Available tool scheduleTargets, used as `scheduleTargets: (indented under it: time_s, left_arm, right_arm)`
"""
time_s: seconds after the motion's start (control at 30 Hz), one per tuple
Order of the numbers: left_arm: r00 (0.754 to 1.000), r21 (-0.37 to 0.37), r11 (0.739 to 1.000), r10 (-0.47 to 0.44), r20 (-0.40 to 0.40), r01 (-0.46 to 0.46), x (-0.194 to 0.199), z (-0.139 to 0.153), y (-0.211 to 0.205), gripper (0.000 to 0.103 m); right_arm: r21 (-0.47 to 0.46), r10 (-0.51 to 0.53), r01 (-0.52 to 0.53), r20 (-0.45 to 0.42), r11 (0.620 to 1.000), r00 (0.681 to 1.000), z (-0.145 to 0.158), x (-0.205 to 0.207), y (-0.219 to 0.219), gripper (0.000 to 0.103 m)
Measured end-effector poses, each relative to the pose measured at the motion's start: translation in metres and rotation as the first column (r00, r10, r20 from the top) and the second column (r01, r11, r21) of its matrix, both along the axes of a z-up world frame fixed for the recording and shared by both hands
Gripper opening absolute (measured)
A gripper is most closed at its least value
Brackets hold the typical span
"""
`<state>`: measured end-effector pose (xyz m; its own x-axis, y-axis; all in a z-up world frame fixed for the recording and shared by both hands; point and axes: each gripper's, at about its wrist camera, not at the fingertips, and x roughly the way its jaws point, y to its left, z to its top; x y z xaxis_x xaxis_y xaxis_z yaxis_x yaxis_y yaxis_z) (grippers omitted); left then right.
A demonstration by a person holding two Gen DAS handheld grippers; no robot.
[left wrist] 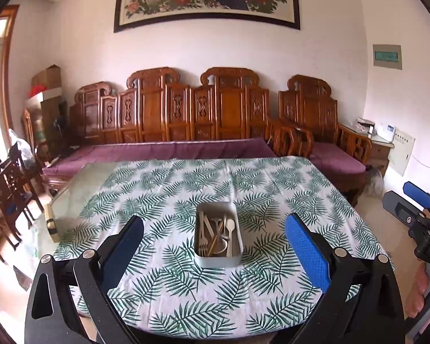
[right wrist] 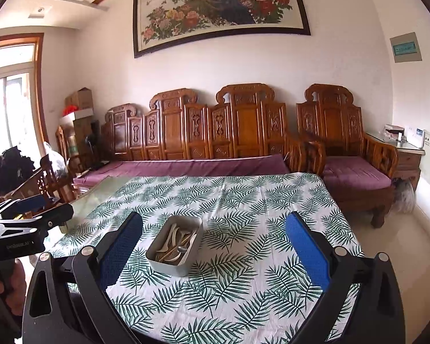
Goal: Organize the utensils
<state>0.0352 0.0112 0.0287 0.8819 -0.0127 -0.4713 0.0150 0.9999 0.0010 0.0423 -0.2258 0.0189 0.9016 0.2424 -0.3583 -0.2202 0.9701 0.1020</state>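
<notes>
The metal tin (left wrist: pixel 217 235) sits on the leaf-print cloth (left wrist: pixel 186 286) near the middle of the surface (left wrist: pixel 80 189), ahead of both my grippers. From my left wrist its long axis runs straight away from me toward the sofa (left wrist: pixel 169 149); from my right wrist the tin (right wrist: pixel 173 248) lies left of centre, its long axis slanting from near-left to far-right.

It is a pale, rounded-corner rectangular tin with upright walls and an open top. Inside lie the utensils (left wrist: pixel 216 236): pale forks on the left, a pale spoon on the right, a darker wooden stick and something metal between them, mostly lying along the tin's length and overlapping.

My left gripper (left wrist: pixel 213 253) holds nothing, its blue-padded fingers (left wrist: pixel 306 255) spread wide, the tin showing between them. My right gripper (right wrist: pixel 213 252) is likewise spread wide and holds nothing; it also shows at the right edge of the left view (left wrist: pixel 415 209).

Bare cloth surrounds the tin on every side. The cloth stops short of the surface's left edge, leaving a glassy strip uncovered. The near edge curves just below my fingers.
</notes>
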Motion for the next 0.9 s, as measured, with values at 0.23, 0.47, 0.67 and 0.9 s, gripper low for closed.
scheduleTargets:
  time_s: [0.23,0.47,0.67,0.9]
  left_arm:
    - [1.0,-0.003,1.0,-0.005,0.005,0.005,-0.0014,0.0013,-0.0015,0.095]
    - [1.0,-0.004,1.0,-0.001,0.013,0.001,-0.0053,0.0019,-0.0017,0.095]
    - [1.0,-0.002,1.0,0.001,0.02,-0.001,-0.0066,0.0014,-0.0012,0.095]
    - [1.0,-0.006,1.0,-0.001,0.018,0.002,-0.0064,0.0006,-0.0006,0.095]
  right_arm:
    - [-0.01,-0.006,0.006,0.0,1.0,1.0,-0.0009,-0.0028,0.0006,0.1]
    - [-0.01,-0.011,0.011,-0.002,1.0,1.0,-0.0023,-0.0012,0.0006,0.1]
    - [-0.009,-0.013,0.013,-0.005,1.0,1.0,-0.0014,-0.001,0.0034,0.1]
    - [-0.007,-0.015,0.015,-0.006,1.0,1.0,-0.0021,-0.0008,0.0023,0.1]
